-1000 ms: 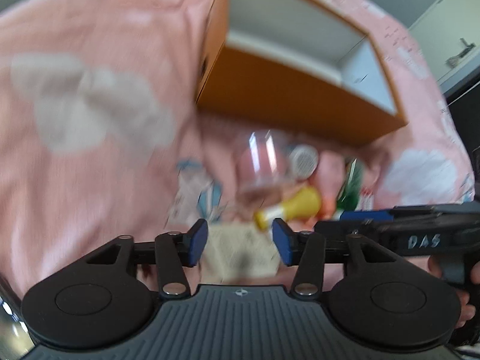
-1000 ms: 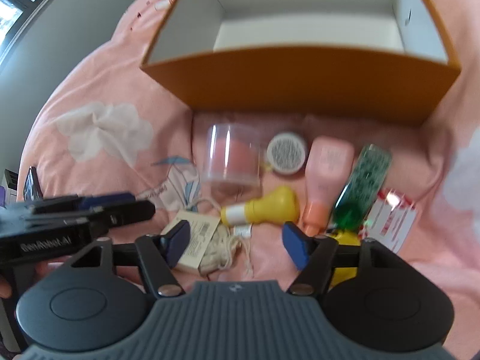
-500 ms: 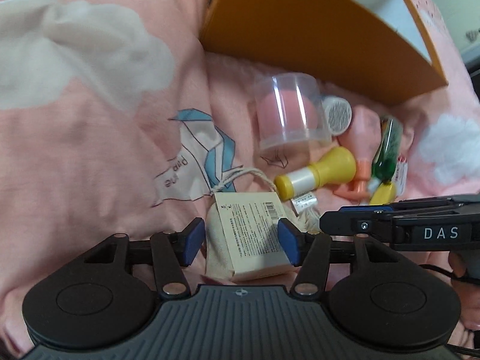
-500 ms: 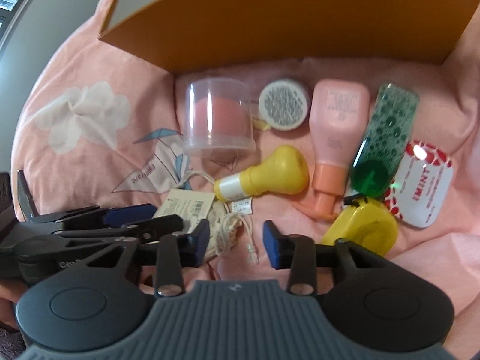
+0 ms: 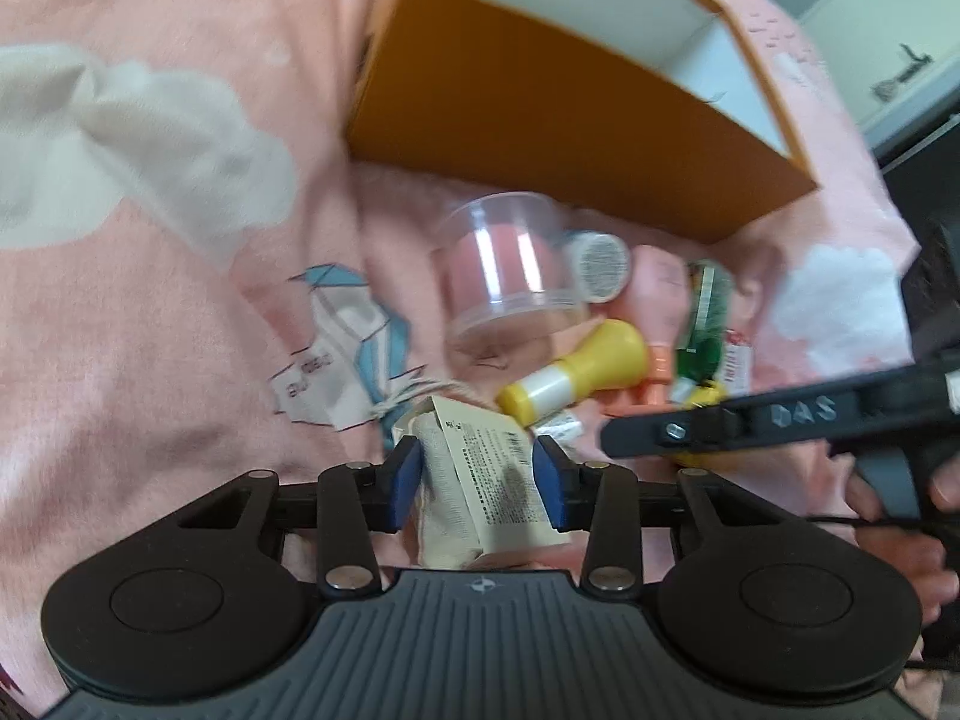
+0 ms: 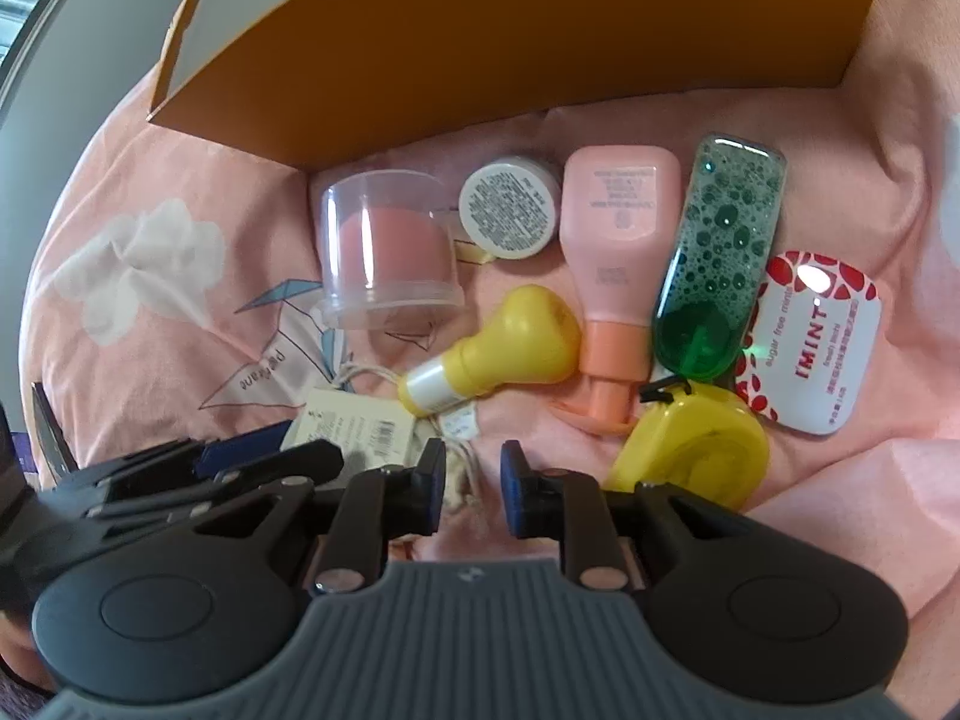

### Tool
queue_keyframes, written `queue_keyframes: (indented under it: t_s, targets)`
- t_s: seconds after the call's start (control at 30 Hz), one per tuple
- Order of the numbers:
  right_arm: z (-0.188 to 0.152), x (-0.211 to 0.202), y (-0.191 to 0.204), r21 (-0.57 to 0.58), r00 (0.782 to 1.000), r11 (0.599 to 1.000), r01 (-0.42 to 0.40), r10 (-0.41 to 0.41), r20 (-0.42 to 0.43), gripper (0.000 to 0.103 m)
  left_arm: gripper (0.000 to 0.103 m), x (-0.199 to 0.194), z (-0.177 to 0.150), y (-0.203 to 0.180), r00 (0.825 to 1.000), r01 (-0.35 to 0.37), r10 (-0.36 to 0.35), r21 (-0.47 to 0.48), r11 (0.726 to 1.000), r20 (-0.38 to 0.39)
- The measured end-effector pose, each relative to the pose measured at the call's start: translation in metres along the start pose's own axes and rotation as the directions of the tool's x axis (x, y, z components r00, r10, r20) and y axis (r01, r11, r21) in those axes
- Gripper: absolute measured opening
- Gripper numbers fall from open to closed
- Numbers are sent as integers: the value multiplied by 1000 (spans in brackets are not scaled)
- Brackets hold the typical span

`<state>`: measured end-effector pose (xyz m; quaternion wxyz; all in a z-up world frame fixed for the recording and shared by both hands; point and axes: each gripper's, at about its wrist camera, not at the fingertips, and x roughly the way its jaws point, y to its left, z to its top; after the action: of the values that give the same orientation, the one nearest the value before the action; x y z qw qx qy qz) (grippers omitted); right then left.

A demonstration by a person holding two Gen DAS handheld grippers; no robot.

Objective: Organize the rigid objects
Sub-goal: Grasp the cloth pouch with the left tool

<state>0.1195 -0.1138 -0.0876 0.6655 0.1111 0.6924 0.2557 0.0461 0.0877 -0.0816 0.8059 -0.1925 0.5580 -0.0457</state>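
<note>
My left gripper [image 5: 476,476] is shut on a cream cloth pouch with a paper tag [image 5: 480,486] and holds it just above the pink sheet; the pouch also shows in the right wrist view [image 6: 354,429]. My right gripper [image 6: 474,495] is narrowly open and empty, hovering over the pouch's string [image 6: 462,477]. In front lie a clear cup with a pink sponge [image 6: 387,252], a yellow bulb-shaped bottle [image 6: 498,354], a round white jar [image 6: 510,210], a pink bottle [image 6: 618,240], a green bubble case [image 6: 720,258], a mint tin [image 6: 810,342] and a yellow tape-like case [image 6: 696,450].
An open orange box [image 5: 540,96] with a white inside stands behind the objects on the pink bedsheet [image 5: 150,330]. The box also fills the top of the right wrist view [image 6: 510,42]. The left gripper's body [image 6: 180,468] lies at my right gripper's left.
My left gripper has closed on the pouch and raised it slightly. My right gripper's jaws have narrowed and it has moved lower, closer to the objects.
</note>
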Motion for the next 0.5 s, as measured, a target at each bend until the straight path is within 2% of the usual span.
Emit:
queue_keyframes:
  t_s: [0.2,0.33,0.4,0.43,0.5]
  targets:
    - [2,2,10,-34,1000,999,-3,4,9,23,45,-7,-2,-26,997,63,-67,131,989,32]
    - [2,5,3,-2,1000,1000,-1,1,-5,23,45,-1,0,-38,998,36,-43,183,983,36]
    - [3,1,1,16,1000,1000,-7,6,17,25,45,-1,-1,-40,997,60,-68,200,978,34]
    - [3,-4,-1,19,999,1000,-14,13,34,30,43,0,-1,-41,996,76,-84,206,976,30]
    - [7,-9,4,2,998,1000,-25,25,65,31,43,4,-3,-44,996,86,-91,209,974,13]
